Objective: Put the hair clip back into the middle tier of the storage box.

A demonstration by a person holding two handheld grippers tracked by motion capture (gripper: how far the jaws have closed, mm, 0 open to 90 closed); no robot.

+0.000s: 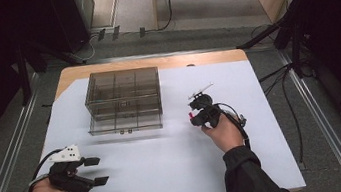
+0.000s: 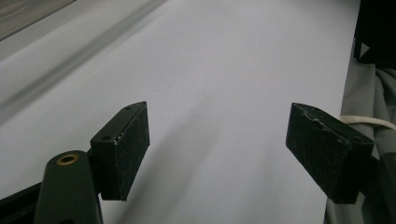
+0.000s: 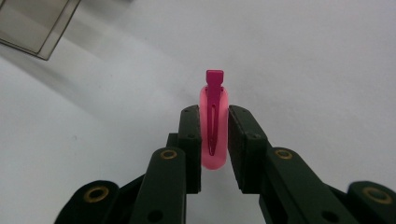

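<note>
- The pink hair clip [image 3: 214, 126] is pinched upright between the right claw [image 3: 215, 140] pads, its long axis running out along the jaws above the white desk [image 1: 168, 167].
- The clear compartment box [image 1: 123, 100] lies up and to the left of that claw, nothing between.
- The left claw [image 1: 93, 171] gapes wide and empty, well apart.

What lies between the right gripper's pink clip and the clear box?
Nothing: in the high view, bare white sheet separates the clip, held in the right gripper, from the box.
</note>
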